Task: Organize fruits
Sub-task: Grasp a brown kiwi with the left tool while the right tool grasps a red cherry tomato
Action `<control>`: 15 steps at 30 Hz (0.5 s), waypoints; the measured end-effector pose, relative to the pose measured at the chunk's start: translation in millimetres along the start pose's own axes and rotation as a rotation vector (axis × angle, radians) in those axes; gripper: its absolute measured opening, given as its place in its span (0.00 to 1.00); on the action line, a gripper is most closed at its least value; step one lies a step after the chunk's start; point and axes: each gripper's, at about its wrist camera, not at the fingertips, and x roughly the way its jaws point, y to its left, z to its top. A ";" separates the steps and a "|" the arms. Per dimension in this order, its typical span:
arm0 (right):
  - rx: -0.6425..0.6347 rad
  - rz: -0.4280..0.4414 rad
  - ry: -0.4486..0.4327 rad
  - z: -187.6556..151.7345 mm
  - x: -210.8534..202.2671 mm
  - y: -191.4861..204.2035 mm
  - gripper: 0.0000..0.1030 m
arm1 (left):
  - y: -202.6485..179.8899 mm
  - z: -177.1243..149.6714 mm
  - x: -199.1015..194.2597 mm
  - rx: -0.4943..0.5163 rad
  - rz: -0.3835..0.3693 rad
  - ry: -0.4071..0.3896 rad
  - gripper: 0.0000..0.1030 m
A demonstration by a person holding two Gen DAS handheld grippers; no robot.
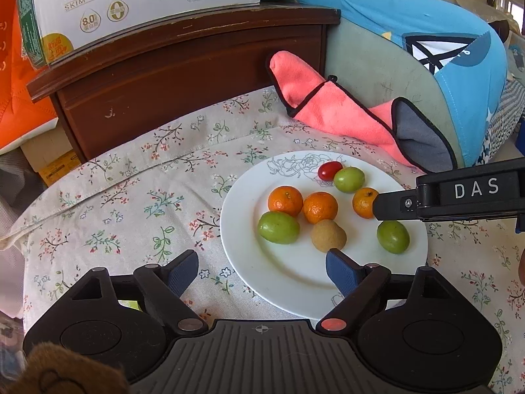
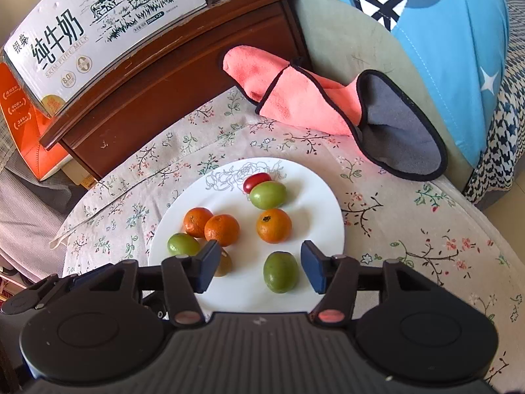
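Surface (image 2: 410,229): round, covered with floral cloth. Dark wooden cabinet (image 1: 183,75) behind it, carrying a milk carton (image 2: 98,26). Orange box (image 1: 19,98) beside the cabinet. Grey-green upholstered seat (image 1: 367,75) draped in blue fabric (image 1: 426,23). Pink-and-grey cloth (image 2: 311,98). Daylight.

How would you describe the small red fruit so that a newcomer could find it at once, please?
Start at the white plate on the flowered cloth. Go to its far edge, where a rose outline is drawn, towards the pink towel. There the small red fruit lies touching a green fruit; it is the only red piece, and the smallest.
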 end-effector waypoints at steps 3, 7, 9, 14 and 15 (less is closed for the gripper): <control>-0.006 0.005 -0.001 -0.5 0.0 2.5 0.55 | 2.3 -1.6 -1.7 0.006 0.008 0.007 0.84; -0.012 0.018 0.003 -0.4 0.7 5.9 0.57 | 9.0 -3.3 -5.2 0.000 0.017 0.011 0.86; -0.016 0.022 0.002 -0.7 0.6 8.2 0.57 | 13.1 -3.9 -7.1 -0.002 0.022 0.013 0.88; -0.026 0.039 -0.001 -0.9 0.2 14.5 0.58 | 32.8 -2.6 -16.0 -0.034 0.040 0.008 0.88; -0.030 0.043 0.000 -1.2 0.3 16.0 0.58 | 39.9 -1.9 -18.1 -0.051 0.039 0.007 0.88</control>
